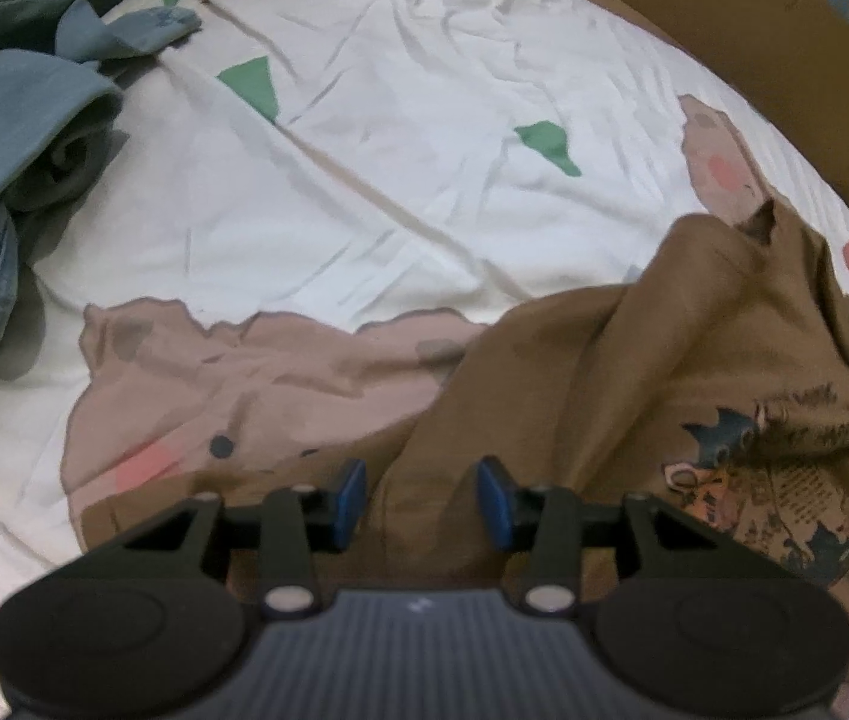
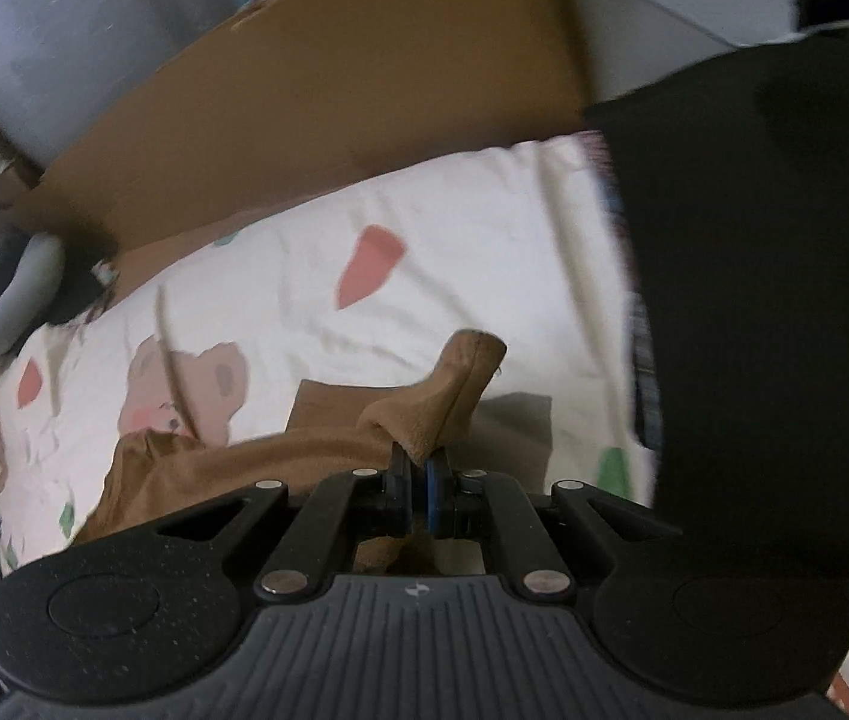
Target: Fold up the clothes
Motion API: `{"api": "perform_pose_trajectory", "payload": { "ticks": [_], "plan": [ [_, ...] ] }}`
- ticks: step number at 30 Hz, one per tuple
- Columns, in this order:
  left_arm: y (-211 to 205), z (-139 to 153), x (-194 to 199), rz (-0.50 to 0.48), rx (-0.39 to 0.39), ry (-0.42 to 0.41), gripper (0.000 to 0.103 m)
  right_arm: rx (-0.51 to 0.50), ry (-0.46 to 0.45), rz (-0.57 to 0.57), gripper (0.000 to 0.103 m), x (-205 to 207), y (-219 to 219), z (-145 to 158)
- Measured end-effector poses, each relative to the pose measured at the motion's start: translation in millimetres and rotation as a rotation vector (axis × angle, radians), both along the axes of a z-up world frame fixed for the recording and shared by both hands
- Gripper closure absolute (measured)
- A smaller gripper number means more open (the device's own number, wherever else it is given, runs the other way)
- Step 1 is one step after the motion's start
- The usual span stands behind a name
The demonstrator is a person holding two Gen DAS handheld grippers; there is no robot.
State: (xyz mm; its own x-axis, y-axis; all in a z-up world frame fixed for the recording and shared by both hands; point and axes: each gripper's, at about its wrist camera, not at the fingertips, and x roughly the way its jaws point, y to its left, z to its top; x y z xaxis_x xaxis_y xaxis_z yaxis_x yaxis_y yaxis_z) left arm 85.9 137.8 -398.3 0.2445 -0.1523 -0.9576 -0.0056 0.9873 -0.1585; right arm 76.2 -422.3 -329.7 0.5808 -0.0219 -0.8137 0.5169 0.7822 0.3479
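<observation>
A brown T-shirt point(image 1: 634, 372) with a printed graphic lies crumpled on the patterned bed sheet point(image 1: 400, 138), at the lower right of the left wrist view. My left gripper point(image 1: 423, 495) points down over the shirt's left part. Its blue pads point(image 1: 352, 495) stand partly apart, with brown cloth showing in the gap beneath them. In the right wrist view my right gripper point(image 2: 418, 468) is shut on a bunched fold of the brown T-shirt point(image 2: 442, 402). That fold is lifted off the sheet point(image 2: 454, 228), and the rest of the shirt trails to the left.
A heap of blue denim and dark green clothes point(image 1: 10, 120) lies at the left. Cardboard point(image 2: 316, 102) lines the bed's far side, with a grey ring-shaped object point(image 2: 4, 294) near it. A person's black garment point(image 2: 772, 330) fills the right of the right wrist view.
</observation>
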Motion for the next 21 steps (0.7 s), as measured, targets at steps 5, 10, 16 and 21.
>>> {"api": "perform_pose_trajectory", "payload": {
  "ticks": [5,10,16,21],
  "plan": [
    [-9.7,3.0,-4.6,-0.030,-0.010,-0.016,0.056,-0.077,0.012,-0.030,0.101,-21.8,0.3,9.2],
    [-16.1,0.3,-8.6,-0.065,0.007,-0.013,0.056,-0.109,0.061,-0.049,0.101,-43.4,-1.6,6.2],
    [-6.2,1.6,-8.9,-0.047,0.015,-0.027,0.056,-0.104,0.090,-0.125,0.101,-79.2,-2.3,6.9],
    [4.8,-0.3,-1.4,-0.025,0.020,-0.029,0.056,-0.063,0.132,-0.181,0.100,-105.1,0.1,-2.8]
  ]
}}
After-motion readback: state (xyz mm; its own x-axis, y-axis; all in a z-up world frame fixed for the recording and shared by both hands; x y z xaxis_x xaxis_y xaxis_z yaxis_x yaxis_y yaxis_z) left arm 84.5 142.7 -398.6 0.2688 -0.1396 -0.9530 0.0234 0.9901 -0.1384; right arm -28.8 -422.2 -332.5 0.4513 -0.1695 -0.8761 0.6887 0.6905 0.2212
